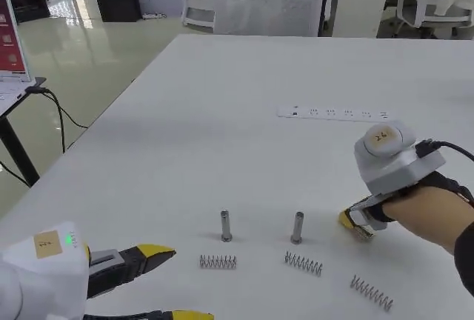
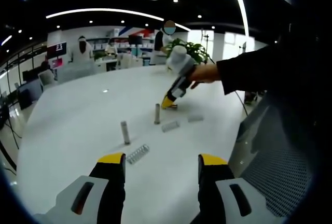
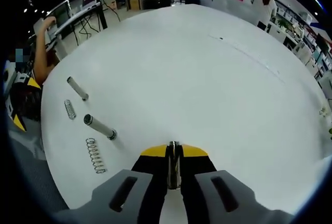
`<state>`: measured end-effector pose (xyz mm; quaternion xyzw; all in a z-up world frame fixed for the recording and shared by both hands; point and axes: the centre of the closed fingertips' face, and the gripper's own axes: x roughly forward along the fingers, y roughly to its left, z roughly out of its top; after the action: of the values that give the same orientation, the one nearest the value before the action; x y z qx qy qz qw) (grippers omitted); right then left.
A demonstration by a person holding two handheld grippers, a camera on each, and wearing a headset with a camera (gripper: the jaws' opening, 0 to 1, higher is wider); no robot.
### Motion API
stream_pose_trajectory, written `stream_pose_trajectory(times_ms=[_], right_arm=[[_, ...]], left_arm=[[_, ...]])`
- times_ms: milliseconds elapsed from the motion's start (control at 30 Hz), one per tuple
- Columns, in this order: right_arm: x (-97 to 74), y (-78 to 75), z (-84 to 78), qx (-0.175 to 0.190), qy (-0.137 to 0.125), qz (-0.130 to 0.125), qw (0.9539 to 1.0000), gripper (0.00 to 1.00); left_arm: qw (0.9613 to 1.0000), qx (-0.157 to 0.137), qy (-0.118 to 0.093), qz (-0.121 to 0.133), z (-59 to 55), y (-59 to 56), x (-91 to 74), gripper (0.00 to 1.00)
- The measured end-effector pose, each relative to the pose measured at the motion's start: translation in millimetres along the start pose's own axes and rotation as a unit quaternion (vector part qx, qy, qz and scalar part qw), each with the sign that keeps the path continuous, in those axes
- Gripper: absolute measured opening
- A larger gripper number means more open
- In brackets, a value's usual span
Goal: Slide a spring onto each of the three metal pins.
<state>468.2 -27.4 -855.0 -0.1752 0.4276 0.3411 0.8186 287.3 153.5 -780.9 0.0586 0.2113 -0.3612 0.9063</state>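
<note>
Grey metal pins, three in count. The first pin stands upright on the white bench, ahead of the left gripper and its fingers. The second pin is also upright, just beside the fingertips of the right gripper. Both shafts are bare. The third pin is a slim metal shaft pinched between the right gripper's fingers, which are closed down to the shaft's own width. It is taken to be the third pin, though its far end is hidden.

Springs, three, all loose and lying flat on the bench:
- The first spring lies just in front of the first pin, nearest the left fingers.
- The second spring lies just in front of the second pin.
- The third spring lies on the person's side of the right fingertips, near the hand.

Left gripper: its fingers are spread wide and hold nothing. It sits low over the bench and points toward the first spring.

A power strip lies well beyond both sets of fingers.

Progress, by judgement: none of the three springs is fitted. The held pin probably has to be stood up or steadied first, and after that all three springs are left to thread.
</note>
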Motion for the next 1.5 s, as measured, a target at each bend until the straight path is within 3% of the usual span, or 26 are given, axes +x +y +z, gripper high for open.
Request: stream_pose_trajectory(times_ms=[300, 733, 1500], right_arm=[[-24.9, 3.3, 13.1, -0.012, -0.029, -0.002, 0.9995, 0.05], [-44.4, 6.7, -1.2, 0.001, -0.047, -0.005, 0.9989, 0.05], [-50.3, 9.0, -9.6, -0.009, -0.055, -0.005, 0.9984, 0.05]], left_arm=[[1.0000, 0.005, -0.003, 0.003, 3.0, 0.4, -2.8, 0.51], [0.9999, 0.016, -0.006, 0.001, 9.0, -3.0, -5.8, 0.51], [0.9998, 0.020, -0.008, 0.002, 11.8, -7.3, -10.3, 0.51]])
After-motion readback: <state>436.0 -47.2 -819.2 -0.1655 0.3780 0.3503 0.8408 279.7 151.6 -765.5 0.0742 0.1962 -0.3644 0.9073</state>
